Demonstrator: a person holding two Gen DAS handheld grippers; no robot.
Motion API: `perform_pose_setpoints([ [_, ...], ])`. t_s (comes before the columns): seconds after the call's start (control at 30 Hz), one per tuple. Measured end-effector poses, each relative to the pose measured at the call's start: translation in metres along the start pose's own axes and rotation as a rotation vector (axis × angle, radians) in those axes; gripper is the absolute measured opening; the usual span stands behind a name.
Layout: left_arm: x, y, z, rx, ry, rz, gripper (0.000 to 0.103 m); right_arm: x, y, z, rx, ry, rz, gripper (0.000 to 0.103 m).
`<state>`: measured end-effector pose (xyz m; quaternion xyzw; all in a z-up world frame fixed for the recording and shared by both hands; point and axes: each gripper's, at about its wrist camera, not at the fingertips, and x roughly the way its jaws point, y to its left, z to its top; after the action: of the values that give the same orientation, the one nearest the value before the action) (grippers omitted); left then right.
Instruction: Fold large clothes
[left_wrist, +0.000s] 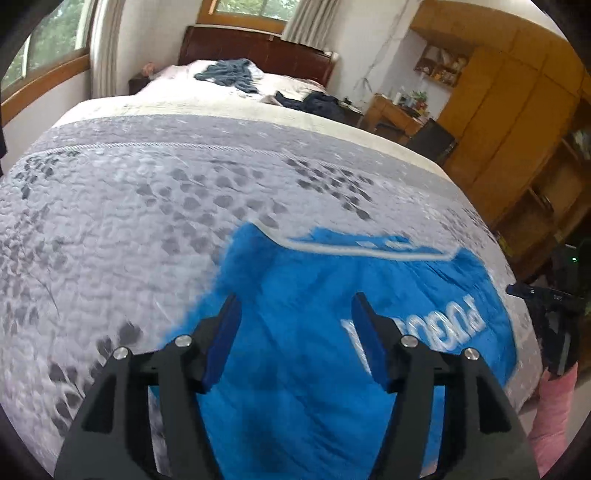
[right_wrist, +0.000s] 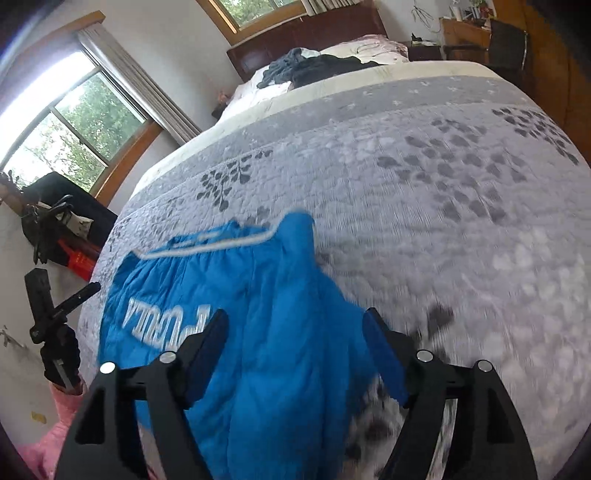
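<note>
**Blue jacket flat on the bed, both tools spread above it**

Black-framed and blue-padded, my left gripper (left_wrist: 295, 314) hangs with its jaws spread wide and nothing between them. Below it I see the bright blue quilted jacket (left_wrist: 306, 332), which lies on the grey leaf-patterned quilted bedspread (left_wrist: 129, 206) near the foot of the bed. My right gripper (right_wrist: 295, 328) is likewise spread apart and holds nothing; it hangs over the jacket's other side, where the blue fabric meets the bedspread.

White lettering (right_wrist: 166, 321) runs across the jacket, upside down from where I look, and a white-trimmed edge (left_wrist: 369, 251) marks its far border. In the left wrist view the right gripper shows at the frame's right edge, held above a pink sleeve (left_wrist: 554, 406). In the right wrist view the left gripper shows at the left edge, again with pink sleeve below it.

Farther up the bed lies a heap of dark blue-grey clothes (right_wrist: 295, 66) before the dark wooden headboard (left_wrist: 258, 48). Yellow wooden cabinets (left_wrist: 517, 110) stand to one side, and windows (right_wrist: 74, 125) with curtains stand on the other.
</note>
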<state>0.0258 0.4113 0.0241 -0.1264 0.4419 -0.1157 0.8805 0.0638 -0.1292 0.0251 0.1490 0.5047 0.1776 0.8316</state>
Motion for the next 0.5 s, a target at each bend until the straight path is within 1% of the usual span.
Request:
perform_pose_setpoints([
  [0.07,-0.003,-0.011,-0.011,-0.002,0.015,-0.008,0.065,-0.007,-0.001,-0.014,0.004,0.011,-0.005,0.08],
  [0.2,-0.01,-0.026,-0.033,-0.002,0.035,-0.012,0.069,-0.015,-0.002,-0.039,0.006,0.026,-0.012,0.083],
  [0.27,-0.013,-0.03,-0.043,-0.002,0.032,-0.011,0.074,-0.019,-0.003,-0.053,0.013,0.031,0.006,0.087],
  [0.3,-0.014,-0.032,-0.046,-0.001,0.029,-0.002,0.075,-0.02,-0.004,-0.059,0.017,0.033,0.014,0.088],
  [0.37,-0.016,-0.037,-0.056,0.006,0.02,0.02,0.077,-0.019,-0.007,-0.068,0.03,0.039,0.039,0.088],
  [0.5,-0.014,-0.039,-0.069,-0.001,0.027,0.022,0.078,-0.012,-0.012,-0.082,0.058,0.058,0.072,0.089],
])
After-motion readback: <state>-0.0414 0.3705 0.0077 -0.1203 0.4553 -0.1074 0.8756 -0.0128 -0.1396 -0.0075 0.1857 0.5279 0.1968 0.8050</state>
